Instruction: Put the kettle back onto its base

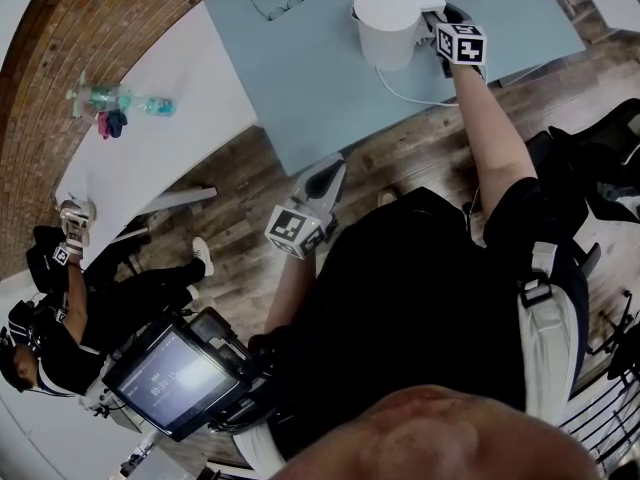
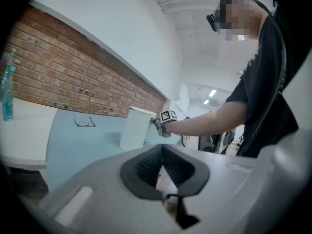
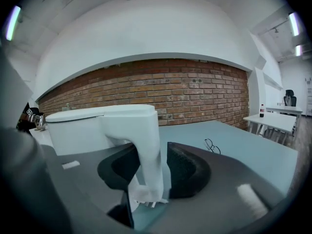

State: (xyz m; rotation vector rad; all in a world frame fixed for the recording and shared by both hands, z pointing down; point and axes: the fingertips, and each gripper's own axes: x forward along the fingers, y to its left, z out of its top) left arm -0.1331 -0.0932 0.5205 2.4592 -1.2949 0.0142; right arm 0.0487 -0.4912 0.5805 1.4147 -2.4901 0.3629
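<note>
A white kettle (image 1: 385, 23) stands upright on the far part of the light-blue table (image 1: 300, 88); a white cord (image 1: 410, 94) runs out from under it, and I cannot see a base beneath it. My right gripper (image 1: 432, 23) reaches its handle (image 3: 146, 145) from the right. The handle stands between the jaws, with a gap at the right pad (image 3: 187, 167), so the gripper is open. My left gripper (image 1: 335, 168) hangs low by the table's near edge, well away from the kettle (image 2: 134, 128). Its jaws meet at the tips with nothing between them.
A pair of glasses (image 1: 277, 3) lies on the blue table left of the kettle. A white table (image 1: 160, 138) at the left carries a plastic bottle (image 1: 125, 100). Another person (image 1: 60, 308) sits at the left beside a screen (image 1: 175, 378). A black chair (image 1: 600, 168) stands at the right.
</note>
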